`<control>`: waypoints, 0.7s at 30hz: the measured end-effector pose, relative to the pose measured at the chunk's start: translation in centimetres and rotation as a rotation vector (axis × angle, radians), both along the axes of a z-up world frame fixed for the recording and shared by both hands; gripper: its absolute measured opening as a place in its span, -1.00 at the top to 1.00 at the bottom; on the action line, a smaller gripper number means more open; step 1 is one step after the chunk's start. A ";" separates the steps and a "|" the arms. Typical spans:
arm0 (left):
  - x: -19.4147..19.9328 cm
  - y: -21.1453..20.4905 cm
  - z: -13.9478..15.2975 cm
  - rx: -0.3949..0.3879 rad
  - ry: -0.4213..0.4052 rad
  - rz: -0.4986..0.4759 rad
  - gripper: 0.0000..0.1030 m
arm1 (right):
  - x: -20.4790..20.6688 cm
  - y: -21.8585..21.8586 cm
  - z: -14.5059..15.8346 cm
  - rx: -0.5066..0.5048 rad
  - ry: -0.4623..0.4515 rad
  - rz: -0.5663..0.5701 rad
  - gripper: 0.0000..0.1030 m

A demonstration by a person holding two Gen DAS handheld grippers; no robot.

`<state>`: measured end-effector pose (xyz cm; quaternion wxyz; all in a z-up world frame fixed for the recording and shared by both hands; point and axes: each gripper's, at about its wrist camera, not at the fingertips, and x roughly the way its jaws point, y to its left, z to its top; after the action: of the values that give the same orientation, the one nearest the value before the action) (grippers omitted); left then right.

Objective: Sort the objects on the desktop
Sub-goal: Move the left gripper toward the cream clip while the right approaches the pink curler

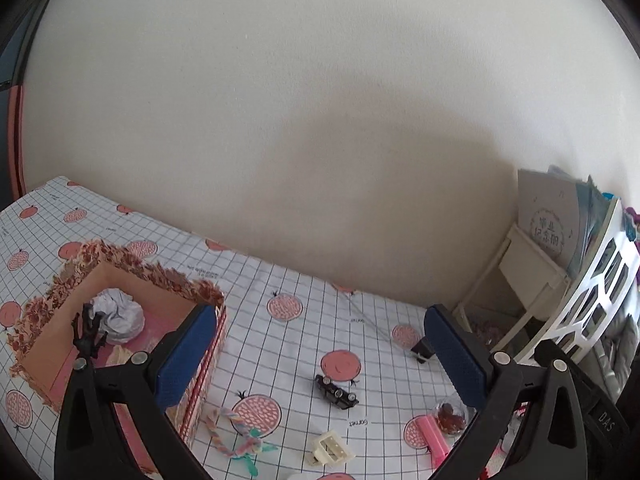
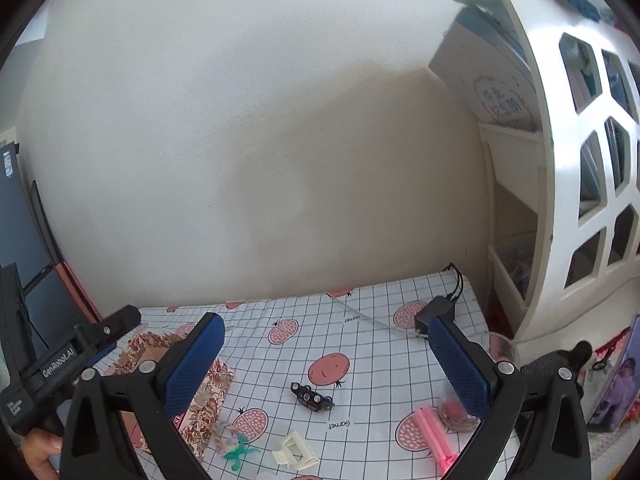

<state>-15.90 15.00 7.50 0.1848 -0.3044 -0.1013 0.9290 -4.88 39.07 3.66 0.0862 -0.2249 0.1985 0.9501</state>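
Roughly partway: box (image 1: 132, 312) holds crumpled paper (image 1: 120, 314), black figure (image 1: 89, 334). Toy car (image 1: 335, 392), white clip (image 1: 331, 448), pink comb (image 1: 433, 434), rope toy (image 1: 236, 432) loose on counter (image 1: 304, 332). Left claw (image 1: 320, 356), right claw (image 2: 326, 364) both wide, empty.

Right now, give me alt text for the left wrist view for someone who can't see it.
The open left gripper hangs over a grid tablecloth printed with pomegranates. At left, an open floral box holds crumpled paper and a black figure. Ahead lie a black toy car, cream clip, braided rope and pink clip.
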 end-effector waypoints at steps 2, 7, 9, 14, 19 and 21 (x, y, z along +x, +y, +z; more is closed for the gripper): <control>-0.6 1.4 -1.6 -0.065 -0.060 0.011 -1.00 | -0.6 0.8 -1.6 -0.038 -0.051 -0.012 -1.00; -0.9 3.3 -5.0 -0.082 -0.187 0.001 -1.00 | -1.1 1.0 -5.1 0.051 -0.197 -0.021 -0.83; -1.1 3.8 -6.3 -0.094 -0.227 0.005 -1.00 | -1.4 1.3 -6.4 0.080 -0.249 -0.025 -0.74; -1.3 5.0 -9.1 -0.115 -0.306 0.009 -1.00 | -1.4 3.4 -9.5 -0.030 -0.345 -0.070 -0.57; -1.7 5.0 -11.1 -0.067 -0.374 0.016 -1.00 | -1.8 4.3 -12.3 -0.154 -0.419 -0.078 -0.49; -1.8 5.3 -11.6 -0.088 -0.379 0.013 -1.00 | -2.1 4.1 -13.2 -0.125 -0.450 -0.094 -0.47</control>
<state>-17.74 20.28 -4.15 0.1430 -0.4808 -0.0956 0.8598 -7.01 43.21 -9.50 0.1582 -0.4265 0.2430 0.8568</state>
